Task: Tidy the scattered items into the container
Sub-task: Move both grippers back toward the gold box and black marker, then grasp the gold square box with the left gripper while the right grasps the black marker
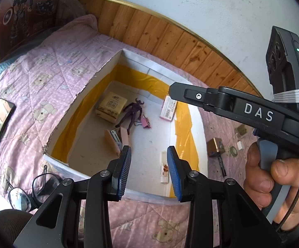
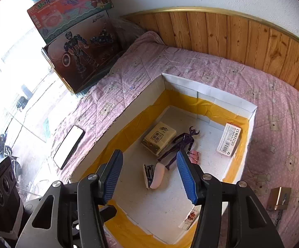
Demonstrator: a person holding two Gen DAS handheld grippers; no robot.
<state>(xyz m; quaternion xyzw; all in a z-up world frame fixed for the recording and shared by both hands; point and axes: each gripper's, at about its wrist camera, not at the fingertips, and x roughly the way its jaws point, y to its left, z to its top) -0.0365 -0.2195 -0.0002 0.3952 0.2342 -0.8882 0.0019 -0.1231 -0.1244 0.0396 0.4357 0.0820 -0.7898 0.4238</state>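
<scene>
Container (image 1: 58, 124) sits under both; leftover brown box (image 1: 215, 146) on bed lies right, nearer right hand-held gripper (image 2: 149, 173) (jaws apart, empty, like left (image 1: 149, 169)).

Bedroom: quilted bed (image 2: 211, 68), toy boxes (image 2: 77, 41)

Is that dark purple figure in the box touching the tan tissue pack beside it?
Cannot tell. In the right wrist view the figure lies close against the tissue pack, with no plain gap or contact visible.
</scene>
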